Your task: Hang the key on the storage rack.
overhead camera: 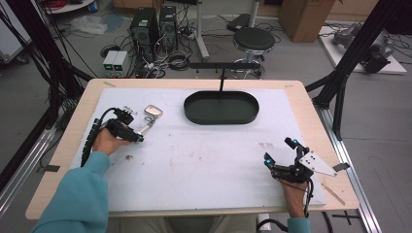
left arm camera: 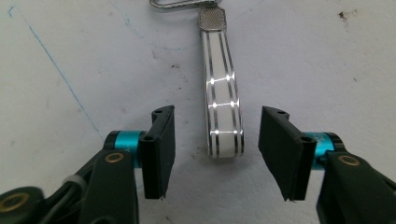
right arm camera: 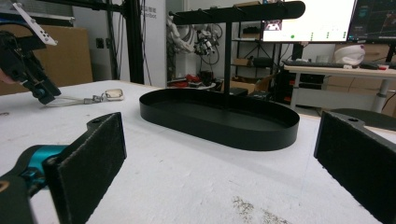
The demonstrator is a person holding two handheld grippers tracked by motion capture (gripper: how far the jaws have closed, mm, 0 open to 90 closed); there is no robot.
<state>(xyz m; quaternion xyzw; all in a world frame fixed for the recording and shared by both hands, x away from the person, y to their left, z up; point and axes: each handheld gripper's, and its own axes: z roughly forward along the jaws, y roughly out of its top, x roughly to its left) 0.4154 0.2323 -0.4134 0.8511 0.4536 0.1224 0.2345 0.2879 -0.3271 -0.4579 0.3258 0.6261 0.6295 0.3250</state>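
Workshop floor behind, strewn with cables, computer towers (overhead camera: pixel 154 26), a round stool (overhead camera: pixel 253 39) and a cardboard box (overhead camera: pixel 303 14). Nearer, a wooden table (overhead camera: pixel 311 111) under a white mat (overhead camera: pixel 204 165), faintly soiled. At the far middle of the mat, a black oval tray (overhead camera: pixel 221 108) with a T-shaped black stand (overhead camera: pixel 224 65) rising at its back edge. At lower left, a teal sleeve (overhead camera: pixel 80 194) reaching forward, hand (overhead camera: pixel 108 142) wrapped around the left gripper (overhead camera: pixel 141 138), pointed toward the far right. Jaws spread wide, gripping nothing, one on each side of the near end of a white striped strap (left arm camera: pixel 223 102) lying flat on the mat, neither touching it. Beyond the strap, its metal clasp and a small silver tag (overhead camera: pixel 153 111), left of the tray. At lower right, the right gripper (overhead camera: pixel 279 150) held low over the mat, aimed at the tray, well apart from it. Jaws wide apart, empty.
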